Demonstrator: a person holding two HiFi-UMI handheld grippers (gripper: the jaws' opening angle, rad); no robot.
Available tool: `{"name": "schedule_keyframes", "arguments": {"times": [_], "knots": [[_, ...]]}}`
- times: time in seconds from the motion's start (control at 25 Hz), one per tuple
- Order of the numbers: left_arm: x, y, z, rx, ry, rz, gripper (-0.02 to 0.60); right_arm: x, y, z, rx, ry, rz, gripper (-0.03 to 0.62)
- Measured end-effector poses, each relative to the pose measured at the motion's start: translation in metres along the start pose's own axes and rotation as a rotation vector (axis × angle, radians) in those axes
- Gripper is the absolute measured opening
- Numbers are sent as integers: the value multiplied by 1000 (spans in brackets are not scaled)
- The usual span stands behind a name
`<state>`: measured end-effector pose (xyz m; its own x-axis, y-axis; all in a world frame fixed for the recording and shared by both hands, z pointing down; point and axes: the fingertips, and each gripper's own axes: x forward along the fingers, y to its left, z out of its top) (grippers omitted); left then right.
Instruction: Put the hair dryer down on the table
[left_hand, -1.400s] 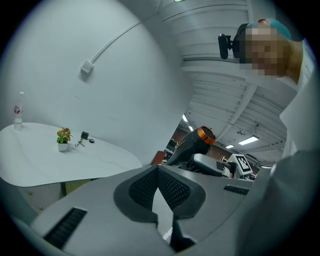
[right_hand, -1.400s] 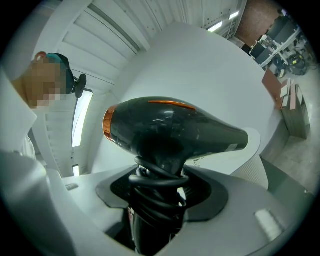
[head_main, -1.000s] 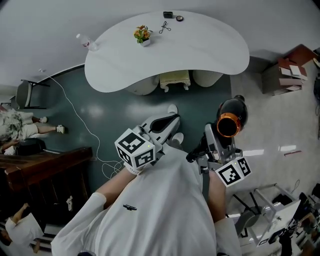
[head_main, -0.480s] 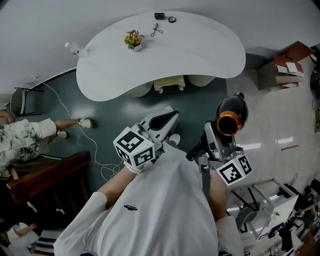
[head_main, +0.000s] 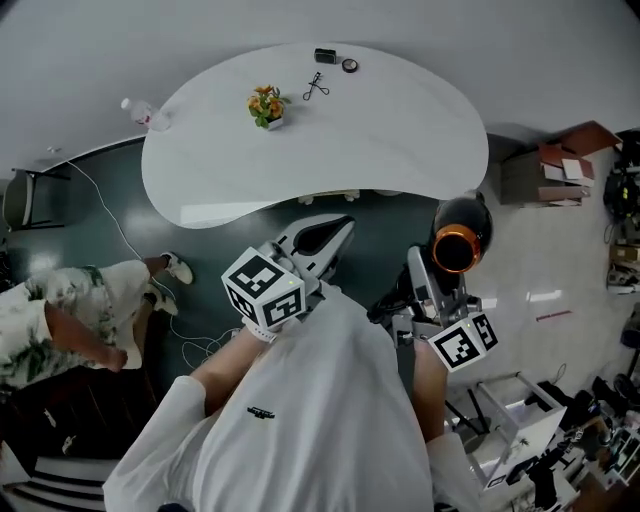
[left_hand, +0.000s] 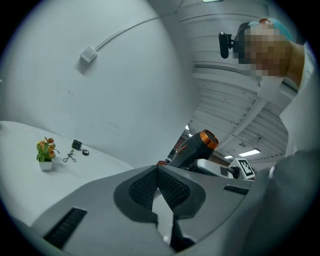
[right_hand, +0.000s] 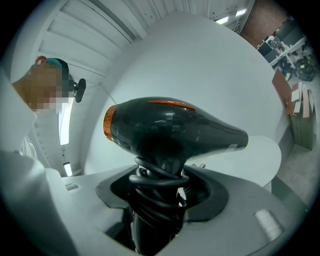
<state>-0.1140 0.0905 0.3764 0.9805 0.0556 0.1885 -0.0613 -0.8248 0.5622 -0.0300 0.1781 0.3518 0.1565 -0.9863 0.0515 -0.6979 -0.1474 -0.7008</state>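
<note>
A black hair dryer (head_main: 460, 235) with an orange ring at its rear stands upright over the floor, short of the white table (head_main: 400, 120). My right gripper (head_main: 430, 277) is shut on its handle, around which the black cord is coiled (right_hand: 159, 176). The dryer body (right_hand: 170, 127) lies crosswise above the jaws in the right gripper view. My left gripper (head_main: 335, 228) is shut with nothing in it, its pads (left_hand: 145, 186) meeting at the tips. The left gripper view shows the dryer (left_hand: 197, 147) off to the right.
On the table stand a small flower pot (head_main: 265, 105), a scissor-like tool (head_main: 317, 85), a black box (head_main: 325, 55) and a round item (head_main: 348, 66); a bottle (head_main: 140, 112) lies at its left end. A person (head_main: 60, 320) is at left, cardboard boxes (head_main: 545, 170) at right.
The table has come nearer in the head view, and both grippers now reach closer to its front edge. The person at left has walked forward. Both grips are unchanged.
</note>
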Motion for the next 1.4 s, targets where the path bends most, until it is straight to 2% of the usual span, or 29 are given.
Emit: {"name": "schedule_keyframes", "arguments": {"times": [0.36,0.52,0.88,1.08,1.4], "knots": [[18,69,51,-25,-33,19,9,84,-10,17,0,16,-5,281],[23,89,67,-30,-23,11,9,113,-7,23,-29,36,-8,281],[24,125,78,-54,-36,37,9,159,-8,18,-45,110,9,281],[24,132,77,-76,-63,87,9,173,-8,17,-48,155,56,281],[41,135,91,-60,-128,199,9,190,-28,33,-55,216,156,281]]}}
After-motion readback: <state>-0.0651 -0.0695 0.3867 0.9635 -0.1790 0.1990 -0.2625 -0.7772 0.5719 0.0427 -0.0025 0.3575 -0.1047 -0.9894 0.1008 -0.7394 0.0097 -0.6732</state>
